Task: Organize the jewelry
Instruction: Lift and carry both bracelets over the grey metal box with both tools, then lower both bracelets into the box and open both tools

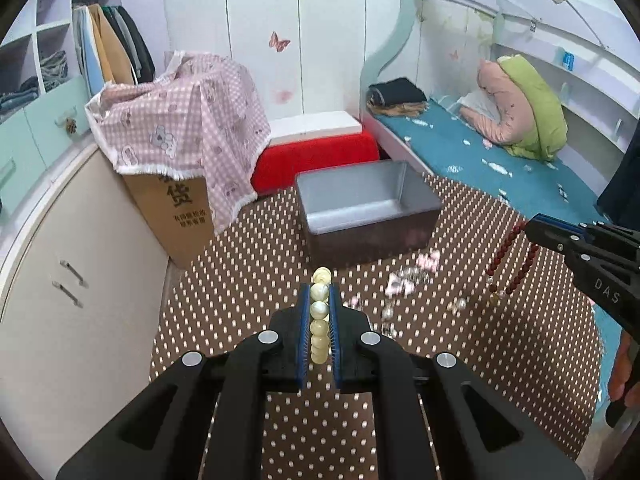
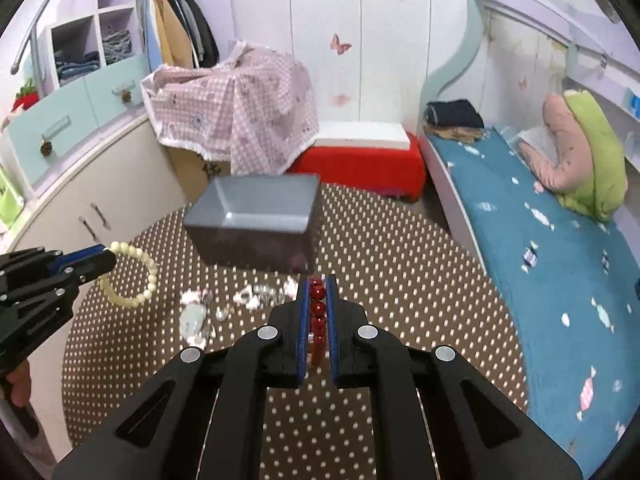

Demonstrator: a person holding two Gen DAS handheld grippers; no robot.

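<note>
- My left gripper (image 1: 321,280) clenches a cream bead bracelet (image 2: 132,276) above the table, short of the empty grey rectangular box (image 1: 368,200).
- My right gripper (image 2: 317,284) clenches a dark-red bead bracelet (image 1: 510,264) there too.
- Small pale trinkets (image 2: 224,304) lie before the box, unsorted.

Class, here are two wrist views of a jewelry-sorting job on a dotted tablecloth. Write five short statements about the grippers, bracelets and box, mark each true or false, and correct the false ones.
1. The left gripper is shut on a cream bead bracelet. True.
2. The right gripper is empty. False: it is shut on a dark red bead bracelet.
3. The grey box already holds a bracelet. False: the part of its inside that shows is bare.
4. Small pieces of jewelry lie on the dotted tablecloth in front of the box. True.
5. The cream bracelet lies on the cloth. False: it hangs from the left gripper, clear of the cloth.
</note>
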